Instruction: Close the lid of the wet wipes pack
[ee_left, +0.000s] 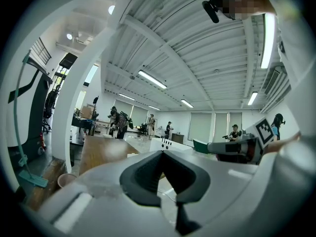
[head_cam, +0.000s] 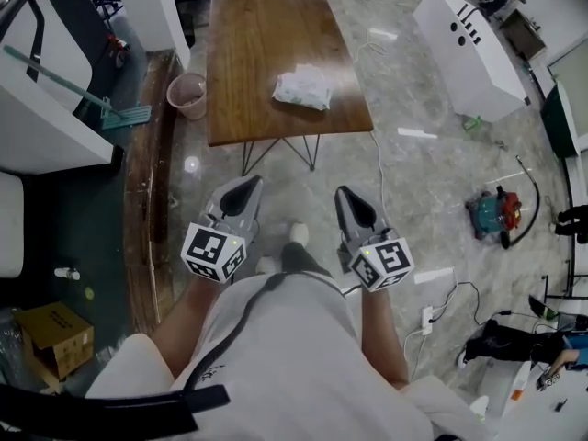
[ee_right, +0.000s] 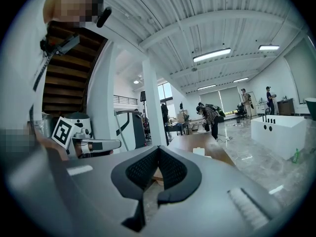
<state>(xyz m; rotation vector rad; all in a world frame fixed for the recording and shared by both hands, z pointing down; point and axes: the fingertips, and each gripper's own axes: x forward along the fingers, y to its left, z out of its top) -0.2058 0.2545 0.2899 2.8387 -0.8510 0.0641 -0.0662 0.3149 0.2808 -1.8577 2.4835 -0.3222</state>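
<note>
The wet wipes pack (head_cam: 301, 88), white and crinkled, lies near the front right edge of the brown wooden table (head_cam: 262, 35). Whether its lid stands up I cannot tell from here. Both grippers hover over the floor in front of the table, well short of the pack and pointing toward it. My left gripper (head_cam: 246, 184) is shut with nothing in it, and its dark pads meet at the tip (ee_left: 161, 154). My right gripper (head_cam: 345, 194) is likewise shut and empty (ee_right: 158, 149). In the right gripper view the pack (ee_right: 199, 151) shows small on the table, just past the jaws.
A pink bin (head_cam: 188, 95) stands by the table's left front corner, beside a green mop (head_cam: 69, 83). A white cabinet (head_cam: 469, 49) lies on the floor to the right. A teal machine (head_cam: 491, 214), cables and a power strip (head_cam: 427, 320) lie on the right floor. A cardboard box (head_cam: 55, 338) sits at lower left.
</note>
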